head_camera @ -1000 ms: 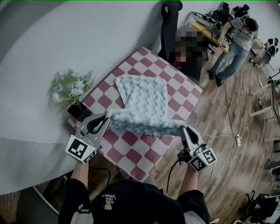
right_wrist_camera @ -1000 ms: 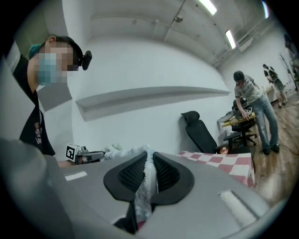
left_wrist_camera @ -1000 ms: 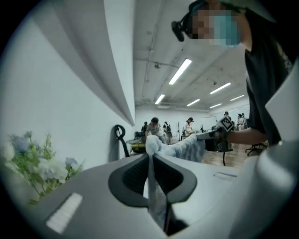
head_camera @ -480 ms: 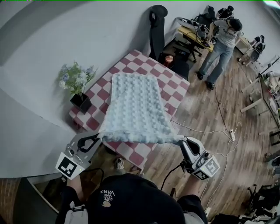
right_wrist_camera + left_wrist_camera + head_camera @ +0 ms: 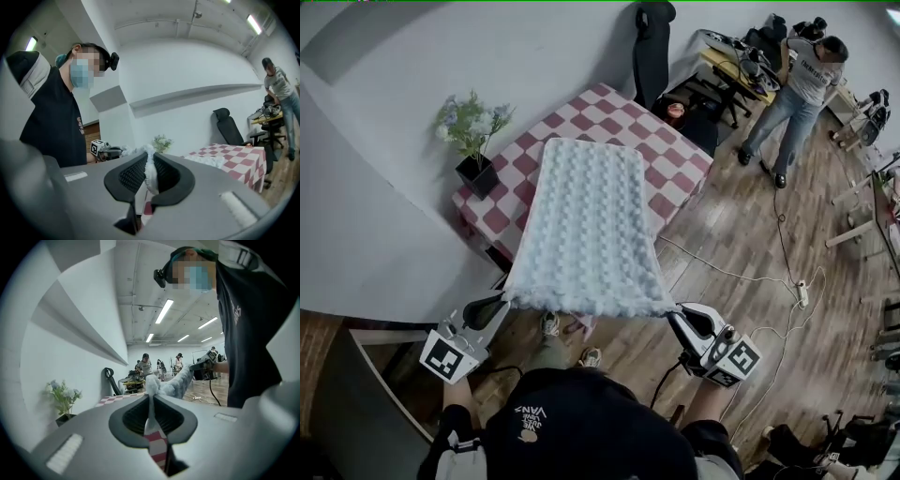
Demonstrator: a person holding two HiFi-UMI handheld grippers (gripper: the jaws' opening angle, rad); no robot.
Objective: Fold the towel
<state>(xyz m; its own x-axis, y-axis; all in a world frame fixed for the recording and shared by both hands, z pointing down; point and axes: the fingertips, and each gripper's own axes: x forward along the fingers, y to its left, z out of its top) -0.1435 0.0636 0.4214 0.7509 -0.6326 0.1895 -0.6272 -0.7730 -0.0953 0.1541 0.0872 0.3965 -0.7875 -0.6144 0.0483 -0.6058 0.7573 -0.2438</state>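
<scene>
Pale blue towel [image 5: 586,225] held stretched from the checkered table [image 5: 680,173] out past its near edge, near corners pinched by the left gripper [image 5: 499,300] and the right gripper [image 5: 677,315].

Table [image 5: 680,173]: red-and-white check cloth; the landmark for everything below.
Flowers [image 5: 471,122]: pale blooms in a black pot [image 5: 478,175], standing on the table's left corner.
Wall [image 5: 412,66]: white, along the table's left and far sides.
Chair [image 5: 652,52]: black, high-backed, just past the table's far corner, against the wall.
Red item [image 5: 676,112]: small and round, just off the table's far right edge; too small to tell what it is.
Person [image 5: 797,89]: well beyond the table to the right, grey shirt and jeans, leaning to a cluttered desk [image 5: 727,61].
Floor [image 5: 741,216]: wood boards, right of the table.
Cable [image 5: 722,272]: white, trailing over the floor from the table's near right side to a power strip [image 5: 800,293].
</scene>
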